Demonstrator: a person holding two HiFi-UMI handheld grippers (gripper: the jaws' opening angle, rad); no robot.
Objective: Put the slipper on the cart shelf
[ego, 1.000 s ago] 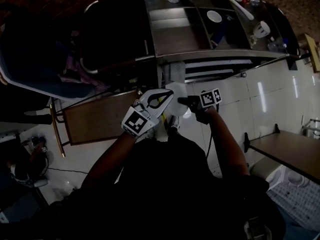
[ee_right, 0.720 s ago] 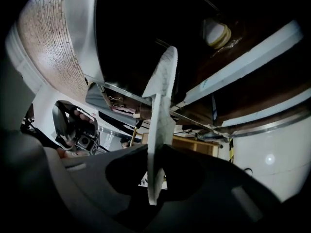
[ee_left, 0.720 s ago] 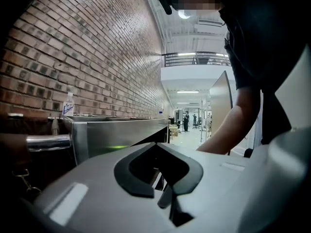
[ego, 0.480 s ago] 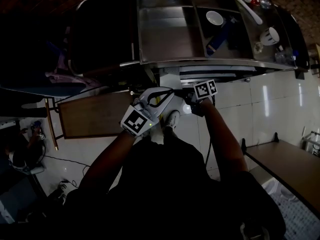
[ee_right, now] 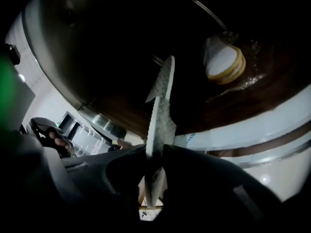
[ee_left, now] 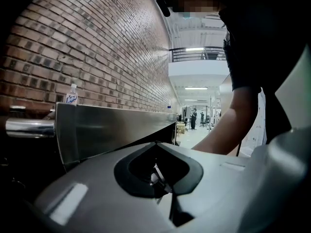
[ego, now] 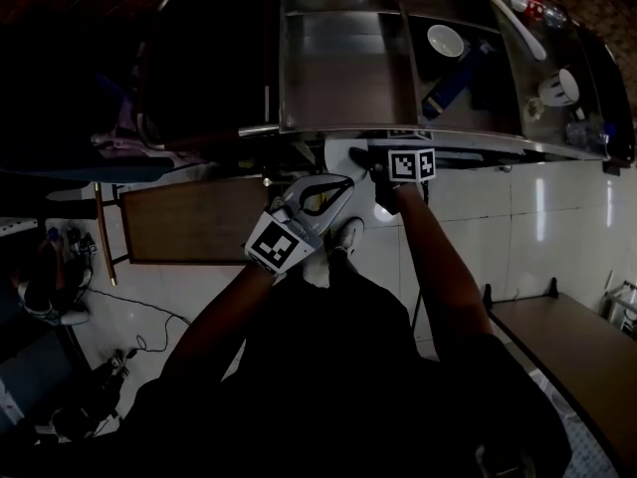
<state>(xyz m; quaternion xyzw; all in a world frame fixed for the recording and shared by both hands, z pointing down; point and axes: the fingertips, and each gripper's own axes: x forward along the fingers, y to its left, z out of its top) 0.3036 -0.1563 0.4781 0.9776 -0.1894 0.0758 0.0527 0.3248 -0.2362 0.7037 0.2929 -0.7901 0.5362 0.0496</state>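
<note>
A thin white slipper [ee_right: 160,113] with a patterned sole stands edge-on, and my right gripper [ee_right: 153,153] is shut on its lower part. In the head view the slipper [ego: 343,153] hangs at the front edge of the steel cart [ego: 338,78], just under its top rim. The right gripper [ego: 366,163] reaches it from the right. My left gripper [ego: 341,181] hovers just below and to the left, shut and empty. The dark shelf under the cart's top fills the right gripper view, and a white and tan object [ee_right: 223,59] lies there.
The cart's top holds a white bowl [ego: 445,40], a blue item [ego: 448,83], a cup [ego: 567,86] and bottles at the back. A wooden table [ego: 189,232] stands left of me and another [ego: 567,337] at lower right. A brick wall [ee_left: 92,47] rises behind the cart.
I have come closer to the cart. The right gripper has carried the slipper forward, from over the floor up to the cart's front edge. The left gripper followed, still shut.
</note>
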